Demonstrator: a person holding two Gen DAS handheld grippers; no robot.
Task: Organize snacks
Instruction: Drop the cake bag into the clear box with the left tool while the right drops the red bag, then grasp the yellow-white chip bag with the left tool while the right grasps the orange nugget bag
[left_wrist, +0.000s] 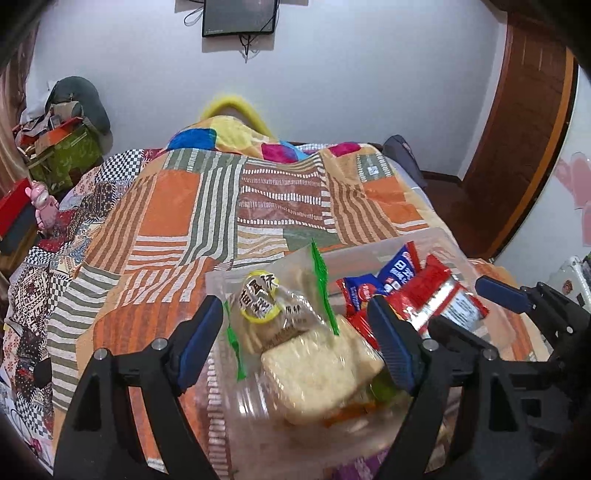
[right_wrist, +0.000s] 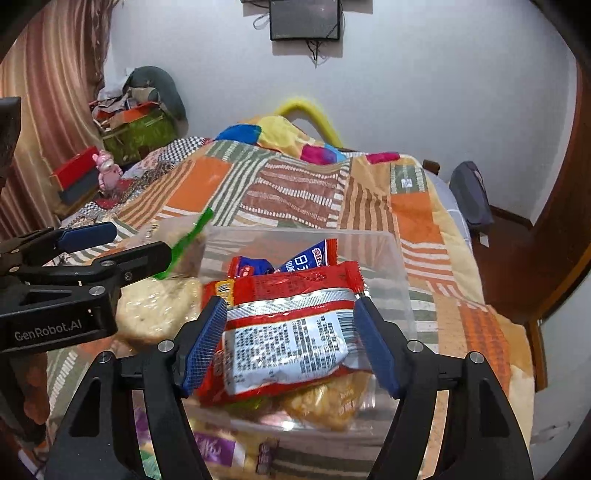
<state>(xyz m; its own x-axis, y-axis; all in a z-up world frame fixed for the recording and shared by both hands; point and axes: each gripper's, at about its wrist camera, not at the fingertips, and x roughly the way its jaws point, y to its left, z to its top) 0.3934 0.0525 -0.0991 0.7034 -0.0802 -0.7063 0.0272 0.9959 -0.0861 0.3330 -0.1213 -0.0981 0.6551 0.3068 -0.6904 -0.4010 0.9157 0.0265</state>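
Jaws of our right gripper are clamping the red-and-silver foil snack packet above the clear plastic bin on the bed; our left gripper is standing wide around a clear-wrapped pale cracker pack, apparently not pressing it.

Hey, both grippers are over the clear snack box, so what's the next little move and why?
Probably spread the right gripper and let the red packet drop: it sits between the jaws above the clear box, over other snacks.
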